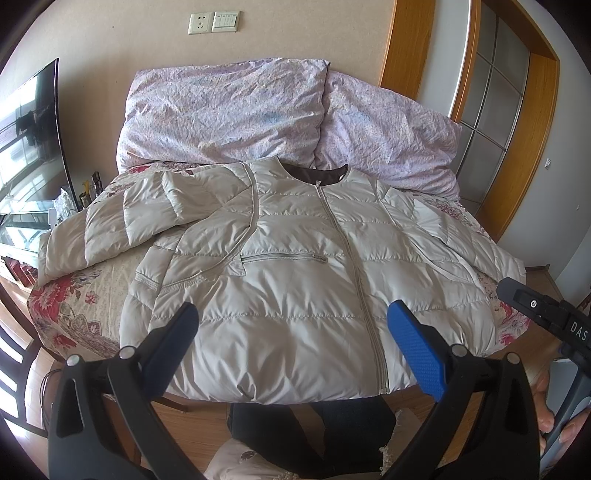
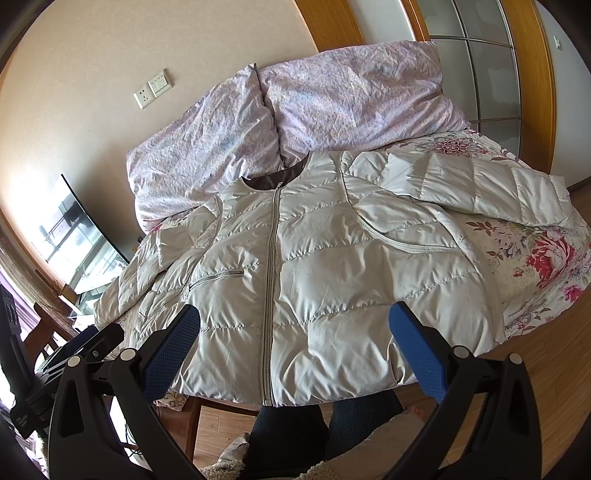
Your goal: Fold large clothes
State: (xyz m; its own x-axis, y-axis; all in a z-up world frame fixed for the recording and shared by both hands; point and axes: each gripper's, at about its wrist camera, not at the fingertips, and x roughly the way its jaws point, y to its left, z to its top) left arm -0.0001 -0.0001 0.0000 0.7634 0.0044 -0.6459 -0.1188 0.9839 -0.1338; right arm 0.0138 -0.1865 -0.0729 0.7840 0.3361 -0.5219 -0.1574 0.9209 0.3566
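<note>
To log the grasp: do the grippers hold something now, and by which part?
Nothing is held: left gripper and right gripper are open above the pale quilted jacket.

Both pictures are bright with soft daylight. The dark screen (image 1: 29, 147) on the left reflects a sunlit window. The puffy jacket (image 1: 295, 280) shows gentle shine and soft shadows. Fisheye distortion bends straight lines, corners are black, and focus is sharp.

Daylight is falling across a beige wall (image 1: 295, 48) with a socket and switch (image 1: 214, 22), wooden flooring (image 2: 554, 369), and a wood-framed glass door (image 1: 491, 103).
</note>
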